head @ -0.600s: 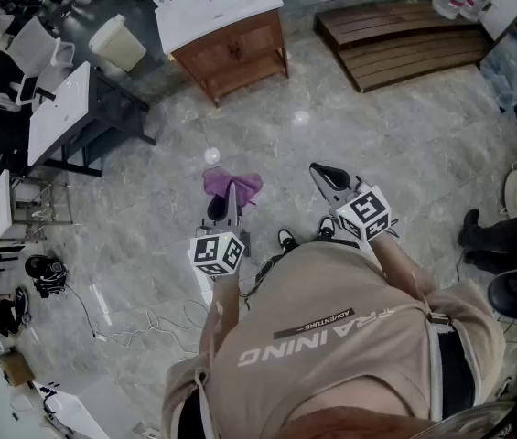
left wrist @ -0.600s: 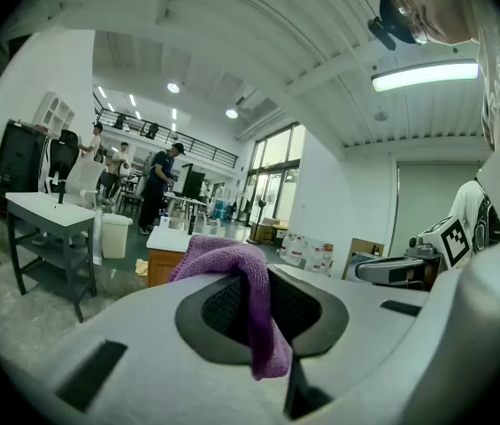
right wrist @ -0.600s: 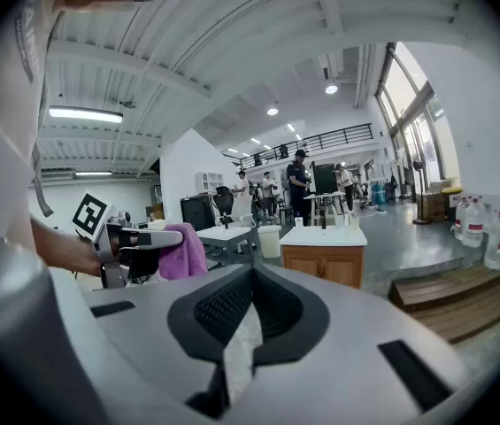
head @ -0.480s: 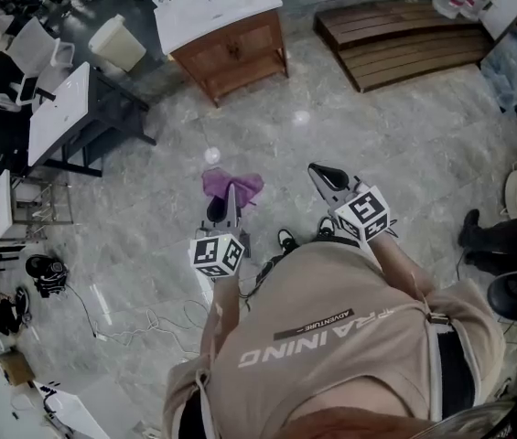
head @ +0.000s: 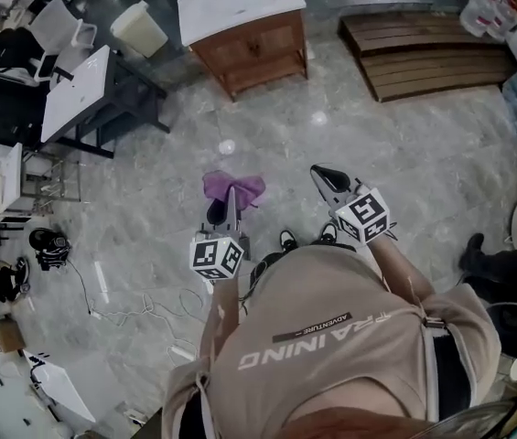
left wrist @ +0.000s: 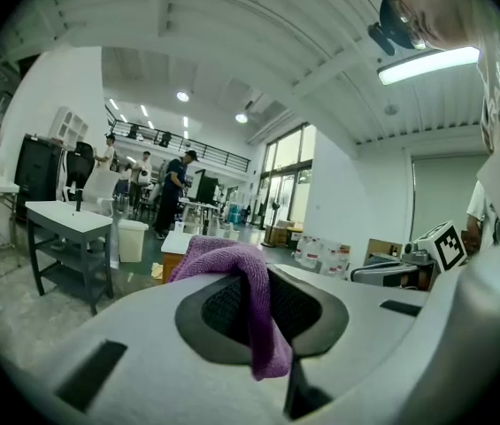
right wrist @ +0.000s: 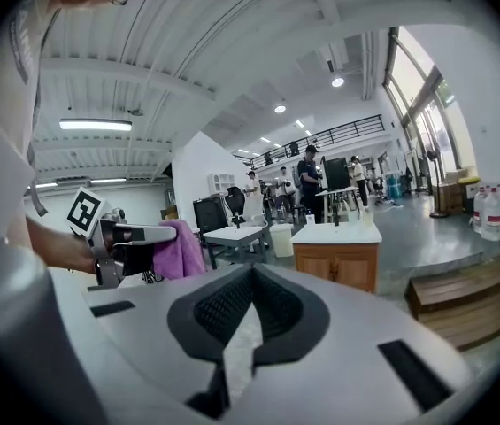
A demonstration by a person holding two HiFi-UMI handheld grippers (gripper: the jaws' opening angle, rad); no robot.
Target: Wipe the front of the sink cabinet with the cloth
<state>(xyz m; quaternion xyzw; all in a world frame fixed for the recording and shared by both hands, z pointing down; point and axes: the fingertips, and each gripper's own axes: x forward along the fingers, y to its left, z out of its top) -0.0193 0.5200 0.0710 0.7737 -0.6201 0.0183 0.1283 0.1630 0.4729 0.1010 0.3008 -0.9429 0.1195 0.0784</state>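
Across a grey marble floor (head: 350, 126) in a wide workshop hall, a person (head: 331, 337) in a beige shirt stands with tongs in each hand, both pointing toward 12 o'clock in the head view. A stepped wooden platform (head: 432, 53) lies on the floor at 1 o'clock. The sink cabinet (head: 253, 48), brown wood under a white top, stands at 12 o'clock, well apart from the person, its front turned toward the tongs. A dark-framed desk (head: 75, 94) with a white tabletop sits at 10 o'clock, and a pale bin (head: 139, 27) stands between the desk and the cabinet at 11 o'clock. The left tongs (head: 231, 193) are clamped on a purple cloth (head: 251, 187), which bunches over their tips and spills toward 3 o'clock; the left gripper view shows a fold of it hanging down between the dark pads. The right tongs (head: 317, 170), level with the left and near them at 3 o'clock, are drawn together at the tips with nothing between them; only a thin wedge of floor shows behind the pads in the right gripper view.
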